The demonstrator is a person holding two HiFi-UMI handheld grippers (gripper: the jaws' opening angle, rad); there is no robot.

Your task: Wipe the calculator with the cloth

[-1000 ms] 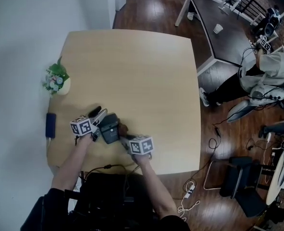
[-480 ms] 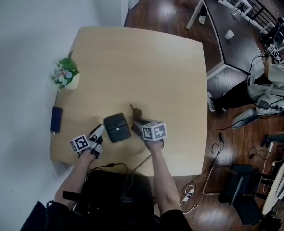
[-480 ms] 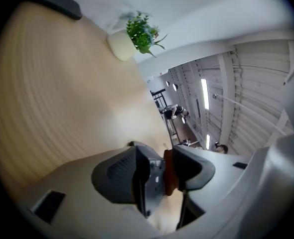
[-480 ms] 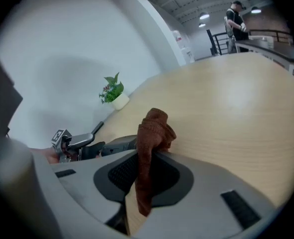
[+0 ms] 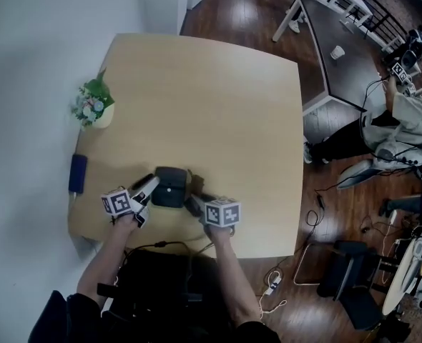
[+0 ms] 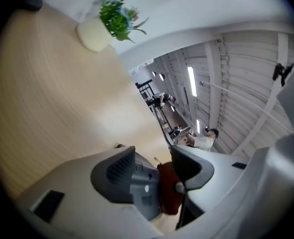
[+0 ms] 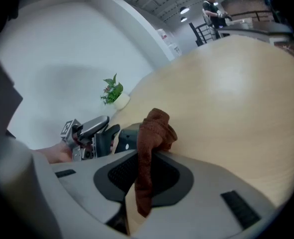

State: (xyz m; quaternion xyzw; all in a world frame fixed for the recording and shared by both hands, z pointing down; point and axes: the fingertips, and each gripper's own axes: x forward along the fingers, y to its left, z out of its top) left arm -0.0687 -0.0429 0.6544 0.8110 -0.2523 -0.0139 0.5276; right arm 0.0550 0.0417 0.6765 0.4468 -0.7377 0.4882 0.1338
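Left: my left gripper (image 5: 145, 189), jaws apart, takes one edge of the calculator (image 5: 171, 186) between them. The calculator lies flat near the table's (image 5: 218, 98) front edge. Right: my right gripper (image 5: 195, 204), clamped on the brown cloth (image 7: 154, 131), sits just beside the calculator.

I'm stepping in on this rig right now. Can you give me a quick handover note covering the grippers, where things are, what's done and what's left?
Left gripper: jaws sit either side of the calculator edge; whether they clamp it is unclear.
Right gripper: shut on the brown cloth, which bunches above the jaws.
The calculator lies on the table near its front edge, between the two grippers, with the cloth close beside it.
Done: cloth in grip and at the calculator. How much has been wiped can't be told.
Left: probably rub the cloth over the calculator while the left gripper steadies it.
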